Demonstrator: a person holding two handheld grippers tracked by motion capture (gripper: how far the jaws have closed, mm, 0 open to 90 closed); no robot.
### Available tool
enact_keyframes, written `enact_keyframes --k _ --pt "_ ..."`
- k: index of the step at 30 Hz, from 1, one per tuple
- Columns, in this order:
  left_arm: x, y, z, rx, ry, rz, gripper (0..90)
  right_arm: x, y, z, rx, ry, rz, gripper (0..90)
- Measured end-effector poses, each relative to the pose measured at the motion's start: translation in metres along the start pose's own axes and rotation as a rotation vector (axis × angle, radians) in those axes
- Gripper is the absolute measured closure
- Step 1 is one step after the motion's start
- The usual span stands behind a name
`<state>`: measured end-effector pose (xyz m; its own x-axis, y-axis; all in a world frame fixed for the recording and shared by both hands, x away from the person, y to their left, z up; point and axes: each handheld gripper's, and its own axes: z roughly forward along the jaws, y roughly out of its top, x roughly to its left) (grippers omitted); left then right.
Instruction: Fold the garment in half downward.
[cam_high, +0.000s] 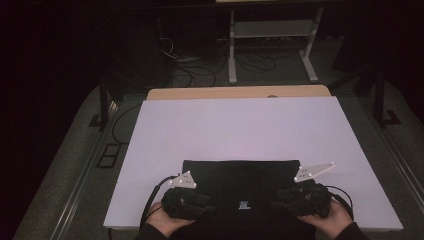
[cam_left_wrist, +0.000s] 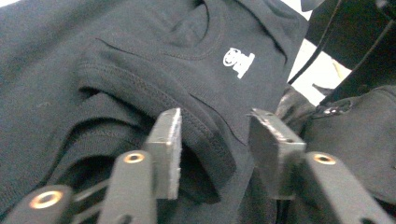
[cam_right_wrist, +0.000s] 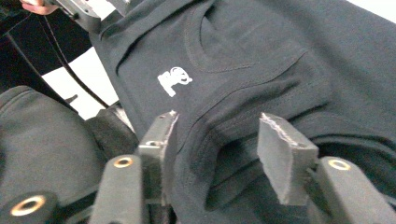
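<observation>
At the near edge of the white table, I hold a gripper in each hand over a folded black T-shirt. My left gripper sits at the shirt's near left corner, its jaws parted about halfway; in the left gripper view a thick fold of hemmed cloth lies between the pads, and neither pad presses on it. My right gripper sits at the near right corner, jaws likewise about half open; in the right gripper view a bunched fold lies between them, the left pad just beside the cloth and the right pad apart from it. Neither gripper has hold of anything. The shirt lies flat against the near edge of the table, midway between its left and right sides, with a small white logo near its near edge, between my two grippers, and the neckline just beyond the logo. Past the shirt the table top runs bare to a wooden strip along its far edge. Farther off, on the dark floor, cables trail beside a white metal stand.
</observation>
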<state>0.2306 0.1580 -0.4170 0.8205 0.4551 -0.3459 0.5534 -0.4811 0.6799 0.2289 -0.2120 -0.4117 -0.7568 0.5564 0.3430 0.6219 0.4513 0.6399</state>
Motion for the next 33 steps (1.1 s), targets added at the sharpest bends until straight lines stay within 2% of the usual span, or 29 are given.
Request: enact_keyframes --k 8,12,21,26,29,33 --pt "0.009 0.003 -0.007 -0.049 0.012 -0.019 34.4 -0.006 0.003 -0.005 -0.032 -0.032 0.007 30.2" --pt "0.013 0.004 -0.009 -0.058 0.018 -0.006 28.5 -0.012 0.005 -0.007 -0.042 -0.052 0.021 25.3" --pt "0.018 0.009 -0.012 -0.082 0.001 0.029 14.5 -0.021 0.012 -0.015 -0.091 -0.106 0.021 12.0" --pt "0.021 0.012 -0.016 -0.097 0.019 0.036 8.4 -0.024 0.016 -0.020 -0.091 -0.118 0.032 0.7" --pt "0.026 0.016 -0.021 -0.102 0.025 0.017 0.0 -0.026 0.019 -0.024 -0.099 -0.122 0.023 0.0" --pt "0.035 0.016 -0.030 -0.126 0.042 0.006 0.0 -0.032 0.021 -0.032 -0.111 -0.123 0.029 0.0"
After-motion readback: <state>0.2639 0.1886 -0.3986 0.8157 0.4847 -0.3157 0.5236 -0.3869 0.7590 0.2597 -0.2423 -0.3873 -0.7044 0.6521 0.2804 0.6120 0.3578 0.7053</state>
